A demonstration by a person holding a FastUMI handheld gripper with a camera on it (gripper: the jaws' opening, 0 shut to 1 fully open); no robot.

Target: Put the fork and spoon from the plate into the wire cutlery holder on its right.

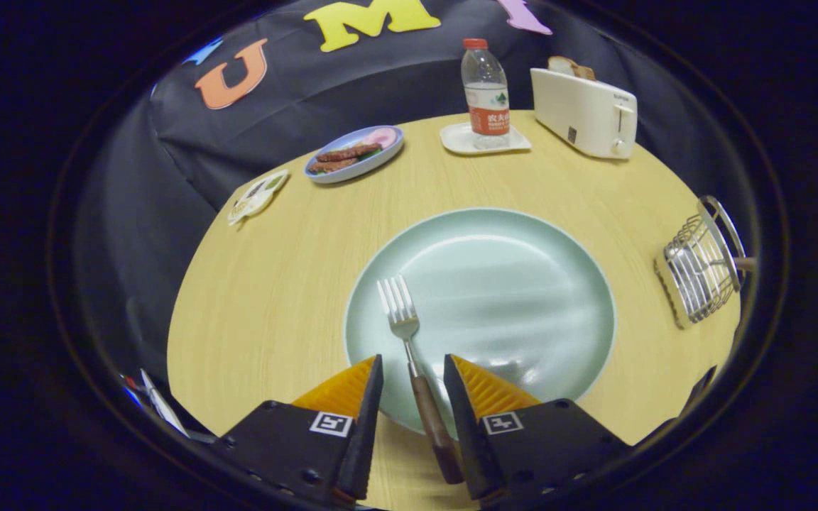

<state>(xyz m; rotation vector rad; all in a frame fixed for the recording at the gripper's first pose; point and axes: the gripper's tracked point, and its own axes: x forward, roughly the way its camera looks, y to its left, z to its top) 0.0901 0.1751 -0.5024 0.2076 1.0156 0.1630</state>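
Straddling the fork (412,355) handle: gripper (413,380) open, fingers either side, not pressing yet. Fork lies on the plate (522,298), lower centre of frame, tines up-frame, handle over the near rim, so it's easy to pinch there. Holder (700,273) sits at the right edge; something with a brown handle already in it, probably the spoon.

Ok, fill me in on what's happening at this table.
A person's handheld gripper is lined up on the fork, which lies on the pale green plate with its wooden handle running back between the open fingers; they do not press on it yet. The wire cutlery holder stands to the plate's right and already seems to hold a wooden-handled utensil, probably the spoon.
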